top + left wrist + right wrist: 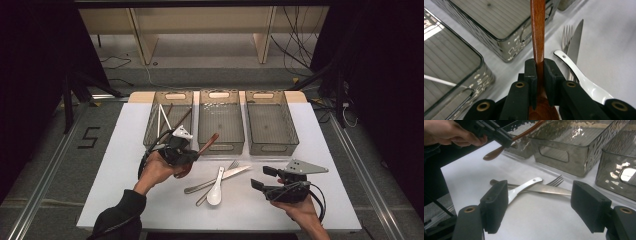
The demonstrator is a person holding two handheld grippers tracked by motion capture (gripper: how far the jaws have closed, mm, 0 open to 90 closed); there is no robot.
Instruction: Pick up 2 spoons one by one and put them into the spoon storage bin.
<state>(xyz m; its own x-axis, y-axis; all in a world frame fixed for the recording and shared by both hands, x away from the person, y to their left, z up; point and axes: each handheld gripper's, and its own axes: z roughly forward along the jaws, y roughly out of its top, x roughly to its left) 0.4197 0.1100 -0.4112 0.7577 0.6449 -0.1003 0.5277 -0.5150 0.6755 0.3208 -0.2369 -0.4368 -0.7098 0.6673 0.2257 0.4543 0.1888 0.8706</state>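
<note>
Jaws of my left gripper (197,155) are clamping a brown wooden spoon (537,37) by its handle, holding it off the white table (125,150) just before the middle bin (220,125); I am watching a white spoon (215,187), knife (220,179) and fork (555,180) lying crossed at centre; my right gripper (541,207) is hovering, its jaws standing wide apart with nothing between them.

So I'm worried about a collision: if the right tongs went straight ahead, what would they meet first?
Probably the white spoon lying across the knife, with the fork just behind; depth is hard to judge.
</note>
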